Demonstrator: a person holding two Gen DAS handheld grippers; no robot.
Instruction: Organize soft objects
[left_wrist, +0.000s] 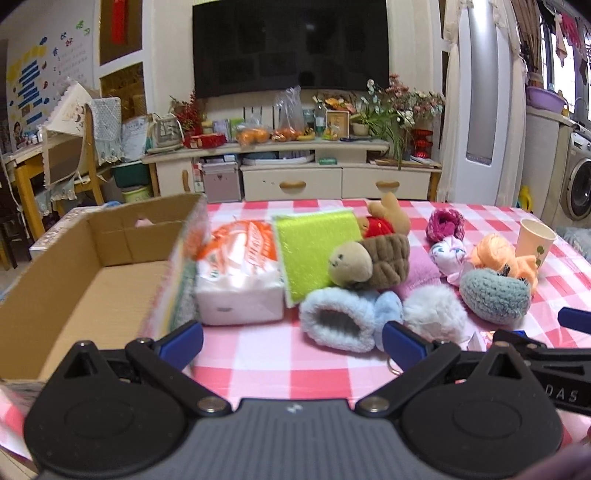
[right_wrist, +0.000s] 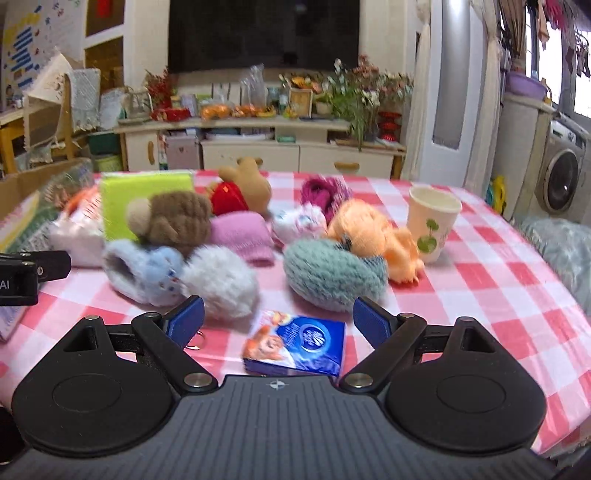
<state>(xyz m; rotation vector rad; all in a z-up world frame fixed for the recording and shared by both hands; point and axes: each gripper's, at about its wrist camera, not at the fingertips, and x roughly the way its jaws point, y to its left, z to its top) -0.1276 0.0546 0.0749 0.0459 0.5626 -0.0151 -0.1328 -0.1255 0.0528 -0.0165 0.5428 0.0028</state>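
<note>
Checked tablecloth (left_wrist: 280, 354) is lying under both claws. Cardboard box (left_wrist: 92, 280) is sitting open just left of the left gripper (left_wrist: 291, 341), w/ a tissue pack (left_wrist: 240, 280) leaning beside it, ahead of the L finger. Green sponge (left_wrist: 314, 251) is standing tilted against a brown plush turtle (left_wrist: 369, 258), straight ahead. Blue fluffy slipper (left_wrist: 340, 317) is lying near the R finger tip. Left gripper is gaping wide, gripping nothing. Right gripper (right_wrist: 277, 321) is likewise spread wide & empty; teal knit ball (right_wrist: 332, 277) is resting just ahead, small blue tissue packet (right_wrist: 299, 345) is lying between its fingers, not touching. Paper cup (right_wrist: 432, 221) is standing upright ahead-right.
</note>
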